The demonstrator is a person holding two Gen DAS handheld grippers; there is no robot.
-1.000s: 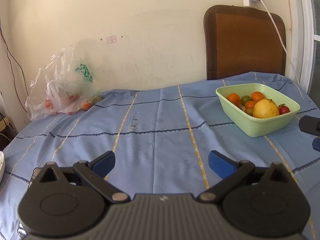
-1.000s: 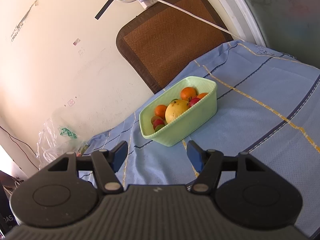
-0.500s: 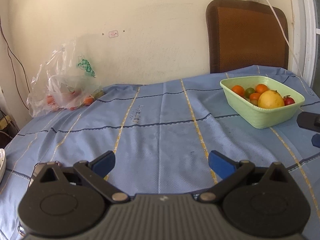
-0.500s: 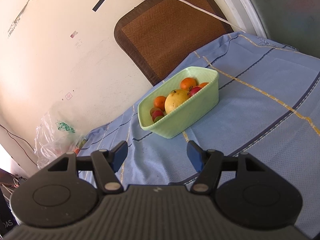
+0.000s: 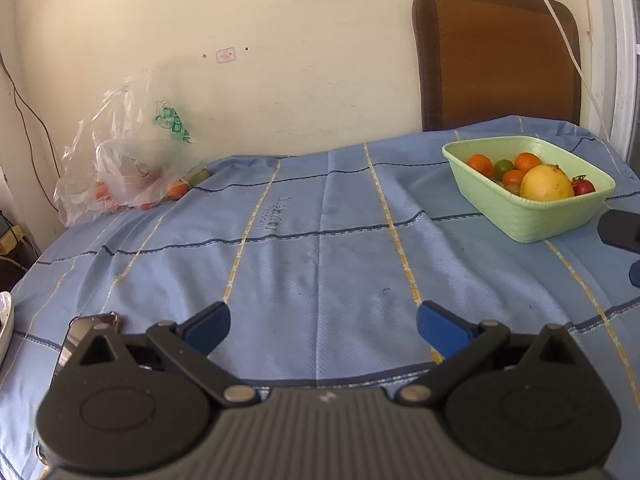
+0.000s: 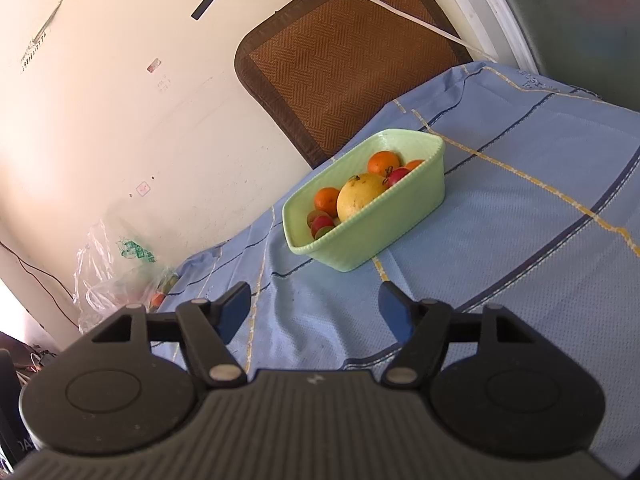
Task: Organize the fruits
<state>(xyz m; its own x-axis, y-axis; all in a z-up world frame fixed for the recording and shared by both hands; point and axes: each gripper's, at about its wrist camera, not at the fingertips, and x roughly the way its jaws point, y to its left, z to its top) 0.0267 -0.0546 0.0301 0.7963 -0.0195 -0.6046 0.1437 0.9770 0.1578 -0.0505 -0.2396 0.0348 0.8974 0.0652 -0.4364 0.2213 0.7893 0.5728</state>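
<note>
A pale green basket (image 5: 536, 224) (image 6: 384, 228) stands on the blue cloth at the far right, holding a big yellow fruit (image 5: 546, 183) (image 6: 362, 195), small oranges (image 5: 480, 164) (image 6: 383, 162), a green fruit (image 5: 503, 167) and red ones (image 5: 583, 186) (image 6: 322, 222). My left gripper (image 5: 322, 326) hovers open and empty over the middle of the cloth, well short of the basket. My right gripper (image 6: 314, 307) sits just before the basket, its jaws opening, nothing between them. Its tip (image 5: 624, 232) shows at the left view's right edge.
A clear plastic bag (image 5: 124, 168) (image 6: 120, 276) with more orange fruit leans against the wall at the far left. A brown woven chair back (image 5: 496, 56) (image 6: 344, 56) stands behind the table. A shiny phone-like object (image 5: 82, 330) lies by my left finger. A white cable (image 6: 380, 4) hangs along the wall.
The left view has drifted slightly, so the basket and bag sit a little lower and farther. The right gripper's jaws have spread a little wider. Nothing was picked up.
</note>
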